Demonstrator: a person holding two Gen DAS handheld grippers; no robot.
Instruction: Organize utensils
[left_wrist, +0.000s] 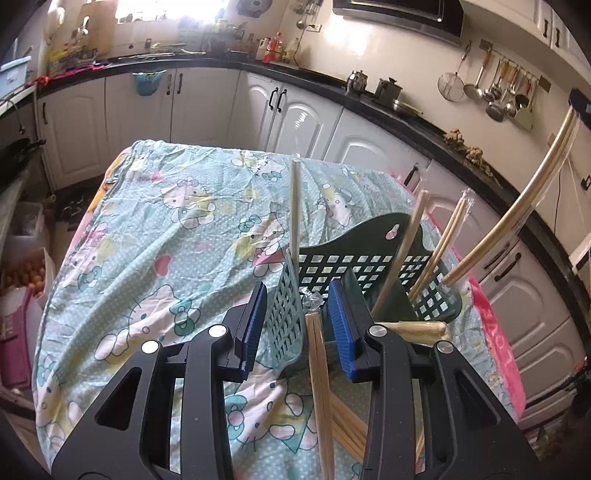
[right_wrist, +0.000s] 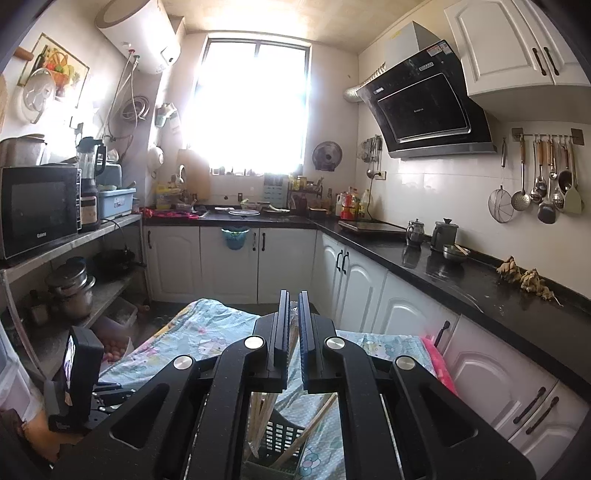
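Observation:
A dark green slotted utensil basket (left_wrist: 369, 269) with a pale green divider (left_wrist: 286, 314) stands on the Hello Kitty tablecloth (left_wrist: 166, 240). Several wooden chopsticks lean in it, some in clear wrappers (left_wrist: 443, 243). My left gripper (left_wrist: 299, 317) is open, with its blue pads either side of the divider and a loose chopstick bundle (left_wrist: 319, 387). My right gripper (right_wrist: 293, 325) is nearly shut on wrapped chopsticks (right_wrist: 293, 332) and holds them above the basket (right_wrist: 280, 435); these show at the right in the left wrist view (left_wrist: 517, 206).
White cabinets under a black counter (right_wrist: 443, 266) run behind and to the right of the table. A pink cloth (left_wrist: 498, 350) hangs at the table's right edge. Shelves with a microwave (right_wrist: 37, 210) and pots stand on the left. More chopsticks lie on the cloth (left_wrist: 351, 424).

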